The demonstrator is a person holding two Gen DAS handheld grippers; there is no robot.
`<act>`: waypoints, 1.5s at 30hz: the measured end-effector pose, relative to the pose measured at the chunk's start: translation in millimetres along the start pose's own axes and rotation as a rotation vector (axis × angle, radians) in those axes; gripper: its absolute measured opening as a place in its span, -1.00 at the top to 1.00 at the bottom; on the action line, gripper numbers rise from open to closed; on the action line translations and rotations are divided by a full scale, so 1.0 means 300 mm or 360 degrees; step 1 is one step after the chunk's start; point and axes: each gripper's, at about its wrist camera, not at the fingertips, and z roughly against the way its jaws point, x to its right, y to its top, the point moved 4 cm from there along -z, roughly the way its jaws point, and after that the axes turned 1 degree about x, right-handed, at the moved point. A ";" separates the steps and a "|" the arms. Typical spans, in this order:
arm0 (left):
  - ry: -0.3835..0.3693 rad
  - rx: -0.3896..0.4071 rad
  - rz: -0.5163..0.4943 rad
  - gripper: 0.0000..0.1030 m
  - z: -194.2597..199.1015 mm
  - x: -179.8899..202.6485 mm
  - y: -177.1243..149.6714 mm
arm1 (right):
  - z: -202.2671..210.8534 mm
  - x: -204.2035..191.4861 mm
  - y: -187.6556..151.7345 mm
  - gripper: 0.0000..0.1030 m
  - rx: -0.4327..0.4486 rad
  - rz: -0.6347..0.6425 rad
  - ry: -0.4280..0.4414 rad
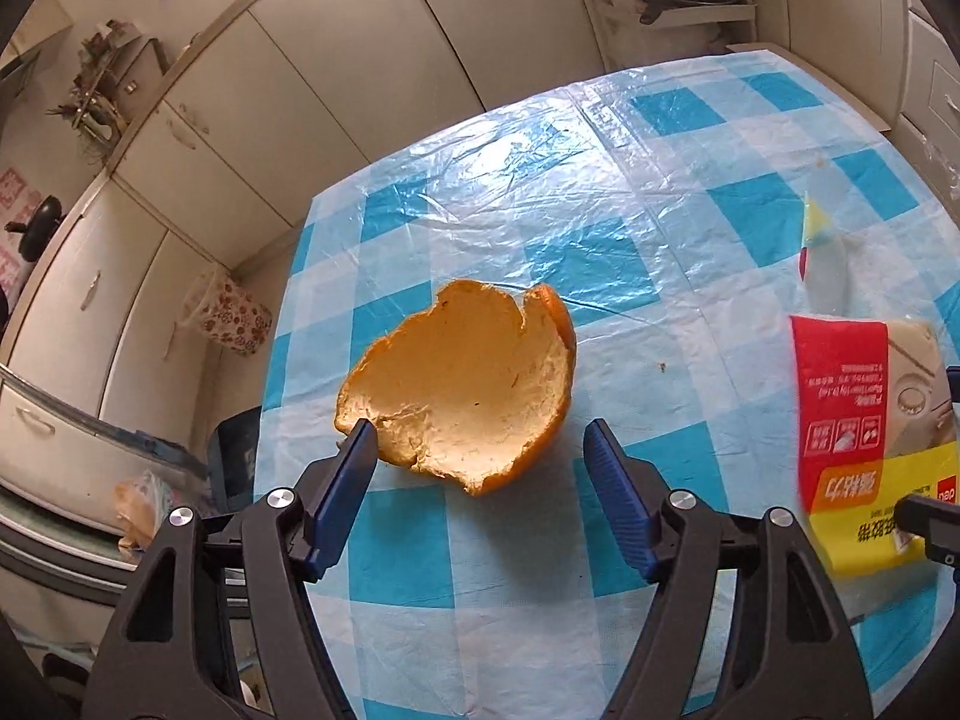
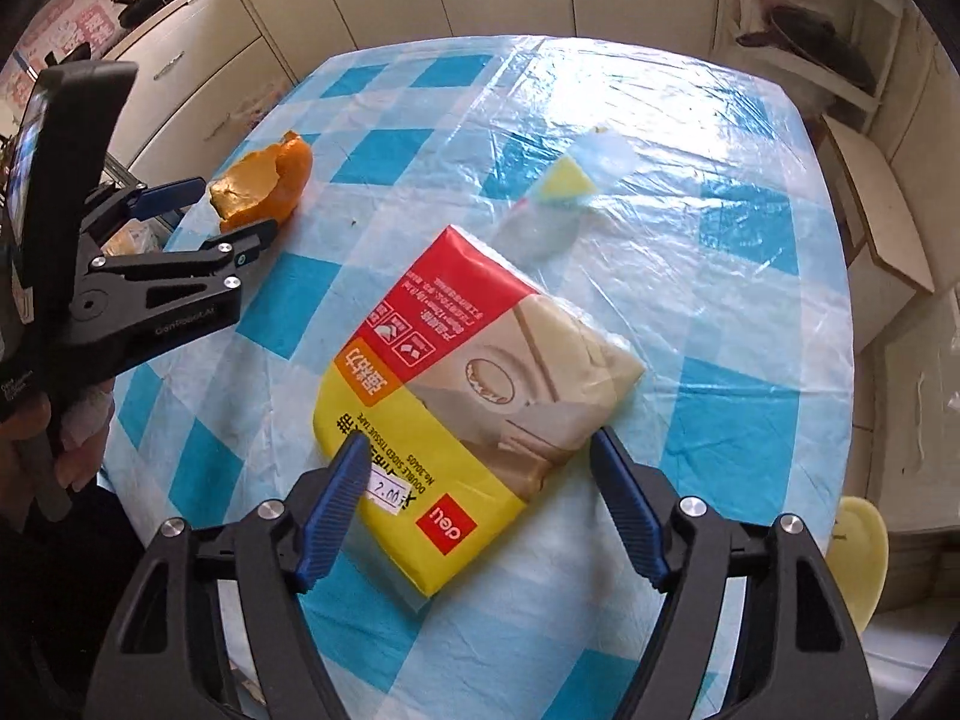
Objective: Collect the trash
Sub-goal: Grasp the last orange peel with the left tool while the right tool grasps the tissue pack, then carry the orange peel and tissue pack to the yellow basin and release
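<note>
Packet (image 2: 474, 408) count one, marked "deli", "DOUBLE SIDED TISSUE TAPE", "2.00"; one orange peel (image 1: 462, 387); my two hand-held grippers, left (image 1: 480, 441) and right (image 2: 477, 450), stand apart, clamping nothing.

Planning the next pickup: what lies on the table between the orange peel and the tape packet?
Only bare checked tablecloth and a tiny dark crumb lie between the orange peel and the tape packet, seen in the right wrist view.

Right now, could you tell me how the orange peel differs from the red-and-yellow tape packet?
The curled orange fruit peel is cupped, pale inside up; the flat red-and-yellow plastic tape packet lies flat and printed. The peel sits nearer the table edge. Both rest on the blue checked tablecloth, each between an open gripper's fingers.
</note>
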 end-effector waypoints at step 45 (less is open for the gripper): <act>-0.0734 0.0164 0.0643 0.92 0.193 -0.221 -0.031 | 0.113 -0.124 0.107 0.89 0.0236 0.0115 0.0208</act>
